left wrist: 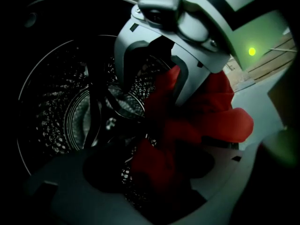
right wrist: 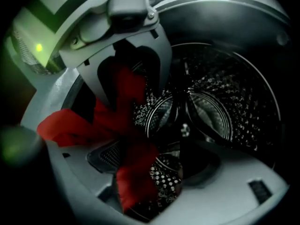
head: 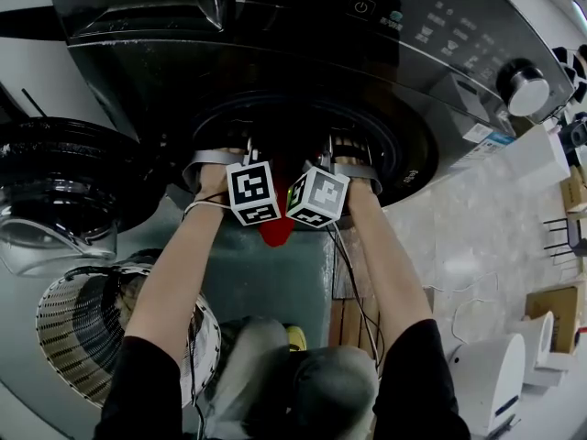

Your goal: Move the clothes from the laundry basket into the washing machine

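A red garment (head: 275, 232) hangs at the mouth of the black front-loading washing machine (head: 367, 26), partly over the door rim. My left gripper (head: 229, 159) and right gripper (head: 348, 159) sit side by side in the opening, their tips hidden in the dark. In the left gripper view the garment (left wrist: 187, 125) lies loosely between my spread jaws (left wrist: 154, 172), and the right gripper (left wrist: 154, 64) stands open around it. The right gripper view shows the cloth (right wrist: 126, 125) draped between wide jaws (right wrist: 154, 182), beside the open left gripper (right wrist: 126, 74). The steel drum (right wrist: 211, 111) lies behind.
The machine's round door (head: 55, 181) stands open at the left. A slatted laundry basket (head: 83, 328) sits on the floor at lower left, beside the person's knees. A white appliance (head: 486, 374) and cardboard boxes (head: 555, 310) stand at the right, with cables on the floor.
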